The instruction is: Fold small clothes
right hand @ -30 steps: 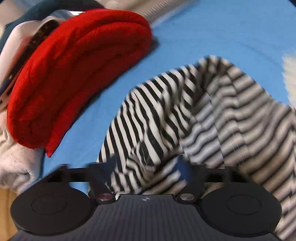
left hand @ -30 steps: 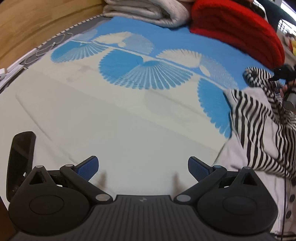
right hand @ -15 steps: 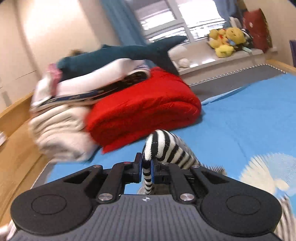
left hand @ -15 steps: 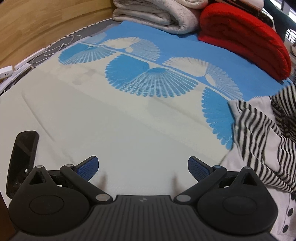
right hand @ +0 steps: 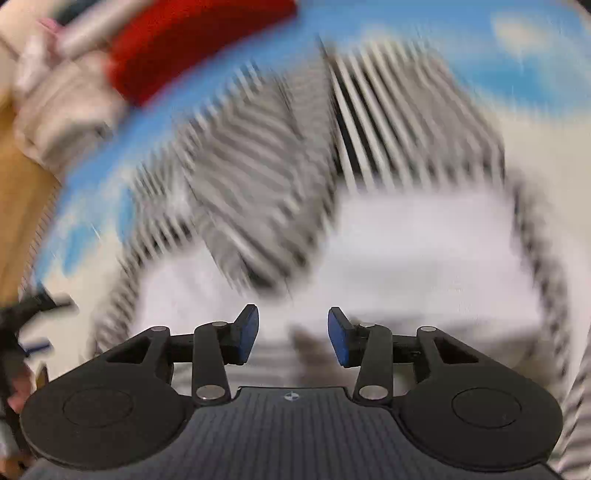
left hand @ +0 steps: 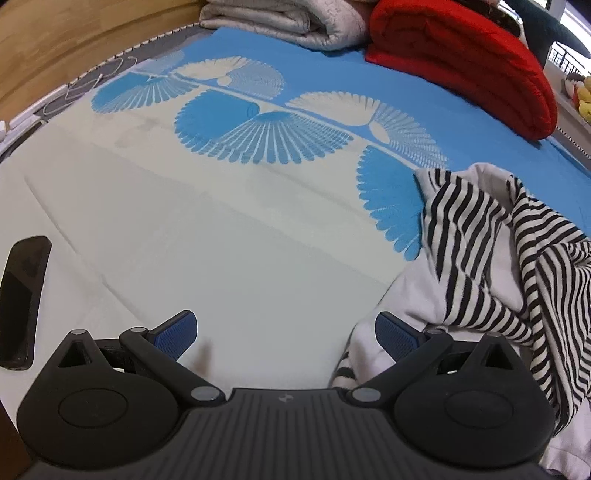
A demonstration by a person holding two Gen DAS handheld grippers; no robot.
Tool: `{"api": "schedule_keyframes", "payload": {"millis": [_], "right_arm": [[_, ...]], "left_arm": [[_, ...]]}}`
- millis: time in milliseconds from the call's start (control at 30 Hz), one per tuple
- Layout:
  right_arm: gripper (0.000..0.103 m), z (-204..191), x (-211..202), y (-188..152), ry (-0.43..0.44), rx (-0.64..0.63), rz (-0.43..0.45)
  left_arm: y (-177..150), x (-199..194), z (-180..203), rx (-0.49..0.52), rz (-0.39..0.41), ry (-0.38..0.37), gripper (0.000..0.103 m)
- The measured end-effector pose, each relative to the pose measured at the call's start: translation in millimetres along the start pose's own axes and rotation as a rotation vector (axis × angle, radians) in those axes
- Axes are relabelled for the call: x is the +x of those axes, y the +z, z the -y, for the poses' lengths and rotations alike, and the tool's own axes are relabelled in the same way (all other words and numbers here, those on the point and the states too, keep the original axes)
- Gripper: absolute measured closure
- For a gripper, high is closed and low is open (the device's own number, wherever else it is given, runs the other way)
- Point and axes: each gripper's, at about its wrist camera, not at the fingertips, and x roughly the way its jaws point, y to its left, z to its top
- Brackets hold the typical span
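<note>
A small black-and-white striped garment (left hand: 491,254) with a white inner side lies crumpled on the bed at the right of the left wrist view. My left gripper (left hand: 286,332) is open and empty, low over the white sheet, its right finger beside the garment's edge. In the blurred right wrist view the same garment (right hand: 369,177) lies spread below my right gripper (right hand: 291,334), which is open with nothing between its blue pads.
The bed sheet (left hand: 221,229) is white with blue fan patterns. A red folded blanket (left hand: 461,62) and grey folded bedding (left hand: 295,22) lie at the far side. A wooden bed frame (left hand: 55,40) runs along the left. A dark phone-like object (left hand: 22,295) lies at the left.
My right gripper has opened and let go of the striped garment, which now lies lower on the bed. The right view swings fast and is blurred. The left gripper has shifted slightly toward the garment.
</note>
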Motion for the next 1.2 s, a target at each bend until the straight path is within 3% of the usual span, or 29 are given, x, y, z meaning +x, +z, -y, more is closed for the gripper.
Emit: {"api": "schedule_keyframes", "payload": {"millis": [133, 200, 300, 333, 367, 433, 533, 600, 733, 933, 1067, 1200], "right_arm": [[0.062, -38, -3, 22, 0.010, -0.258, 0.183], [0.084, -49, 27, 17, -0.047, -0.370, 0.162], [0.086, -51, 87, -6, -0.149, -0.499, 0.048], [0.086, -47, 98, -13, -0.167, -0.496, 0.045], [0.086, -46, 93, -17, -0.165, -0.493, 0.088], [0.081, -43, 72, -12, -0.138, -0.417, 0.078], [0.058, -28, 20, -6, -0.069, -0.314, 0.114], [0.044, -15, -16, -15, -0.108, -0.335, 0.177], [0.031, 28, -83, -56, -0.215, -0.355, 0.265], [0.028, 88, -118, -114, -0.252, -0.209, 0.204], [0.027, 111, -118, -127, -0.210, -0.080, 0.128], [0.023, 126, -123, -132, -0.148, 0.035, 0.092]], "left_arm": [[3, -1, 7, -0.005, 0.012, -0.013, 0.000], [2, 0, 14, 0.010, -0.005, -0.032, 0.000], [-1, 3, 24, 0.069, -0.018, -0.049, 0.000], [-2, 4, 25, 0.087, -0.021, -0.052, 0.000], [-3, 3, 26, 0.100, -0.023, -0.057, 0.000], [-4, 1, 25, 0.113, -0.027, -0.093, 0.000], [-7, -9, 20, 0.132, -0.013, -0.176, 0.000], [-12, -20, 20, 0.183, 0.020, -0.215, 0.000], [-39, -44, 22, 0.360, 0.104, -0.255, 0.000], [-90, -56, 8, 0.487, 0.044, -0.289, 0.000], [-117, -54, -3, 0.503, 0.010, -0.280, 0.000], [-139, -45, -12, 0.469, -0.087, -0.301, 0.000]]}}
